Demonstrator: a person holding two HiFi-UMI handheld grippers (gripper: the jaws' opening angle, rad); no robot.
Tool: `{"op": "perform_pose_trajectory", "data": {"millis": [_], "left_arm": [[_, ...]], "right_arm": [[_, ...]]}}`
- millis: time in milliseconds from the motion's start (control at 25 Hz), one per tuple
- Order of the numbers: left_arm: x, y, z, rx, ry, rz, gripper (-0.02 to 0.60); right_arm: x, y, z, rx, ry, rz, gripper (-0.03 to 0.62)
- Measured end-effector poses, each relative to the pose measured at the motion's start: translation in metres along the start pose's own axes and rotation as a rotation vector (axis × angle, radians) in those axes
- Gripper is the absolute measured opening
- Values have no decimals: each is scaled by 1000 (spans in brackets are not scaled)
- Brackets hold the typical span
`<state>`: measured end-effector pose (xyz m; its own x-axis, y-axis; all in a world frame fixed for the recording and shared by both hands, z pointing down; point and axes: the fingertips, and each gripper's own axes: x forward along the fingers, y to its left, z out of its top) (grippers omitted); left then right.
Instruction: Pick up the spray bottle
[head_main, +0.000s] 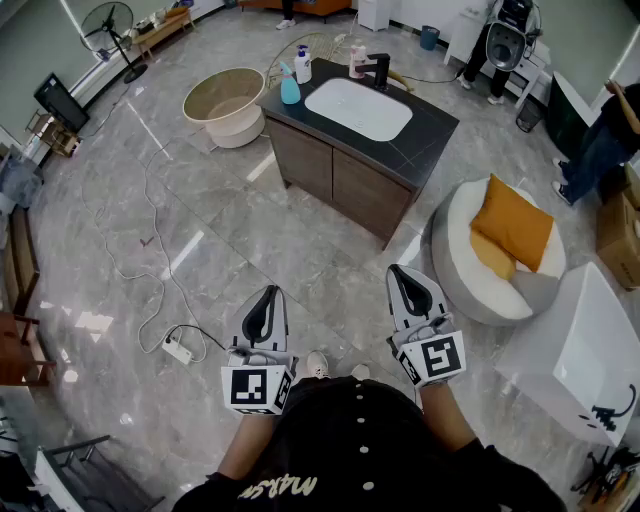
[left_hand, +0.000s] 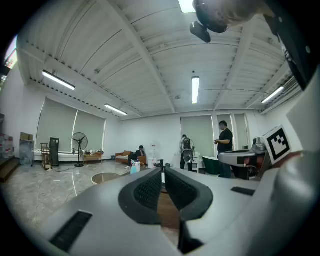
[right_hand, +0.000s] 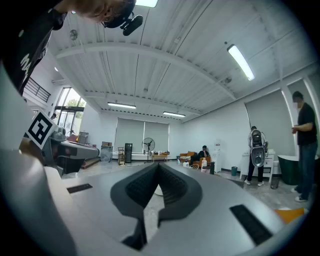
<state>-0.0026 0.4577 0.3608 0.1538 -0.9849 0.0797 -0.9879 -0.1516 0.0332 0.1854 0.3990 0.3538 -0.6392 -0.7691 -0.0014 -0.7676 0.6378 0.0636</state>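
Jaws: both pairs are together with nothing between them. The left gripper (head_main: 269, 293) (left_hand: 162, 171) shows its pads meeting at the tips in its own view. The right gripper (head_main: 398, 271) (right_hand: 159, 165) looks the same, tips closed to a point. Both are held level and low in front of the person, side by side and apart from each other, over bare floor (head_main: 250, 230).

The spray bottle (head_main: 290, 85) (left_hand: 133, 168) is blue and stands upright on the far-left corner of the dark bench (head_main: 430, 125), well apart from both grippers. Neither gripper touches it.

- A white bottle (head_main: 302, 66) stands just beside it, further back.
- The white sink (head_main: 358, 108) is set into the bench top, to the right of the spray bottle.
- A black faucet (head_main: 380, 70) is at the sink's back edge, with a pink bottle (head_main: 357, 62) just left of it.

Around the bench:
- A round beige tub (head_main: 200, 95) sits on the floor left of the bench.
- A round white seat (head_main: 455, 250) with an orange cushion (head_main: 512, 222) is to the right, near the right gripper.
- A white box (head_main: 575, 340) is further right.
- A power strip (head_main: 178, 350) with its cable lies on the floor left of the left gripper.
- A standing fan (head_main: 108, 22) is at the far left wall.

The left gripper view shows a standing person (left_hand: 225, 145) at the far end of the room.
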Motion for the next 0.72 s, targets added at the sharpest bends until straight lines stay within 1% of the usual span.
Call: {"op": "perform_pose_trajectory", "data": {"millis": [400, 560, 720], "left_arm": [[7, 7, 4, -5, 1, -5, 28], [7, 13, 0, -14, 11, -7, 28], [7, 22, -2, -8, 11, -24, 28]], "right_arm": [[10, 6, 0, 6, -3, 8, -6], [14, 8, 2, 15, -6, -7, -6], [20, 14, 0, 11, -1, -21, -5]]}}
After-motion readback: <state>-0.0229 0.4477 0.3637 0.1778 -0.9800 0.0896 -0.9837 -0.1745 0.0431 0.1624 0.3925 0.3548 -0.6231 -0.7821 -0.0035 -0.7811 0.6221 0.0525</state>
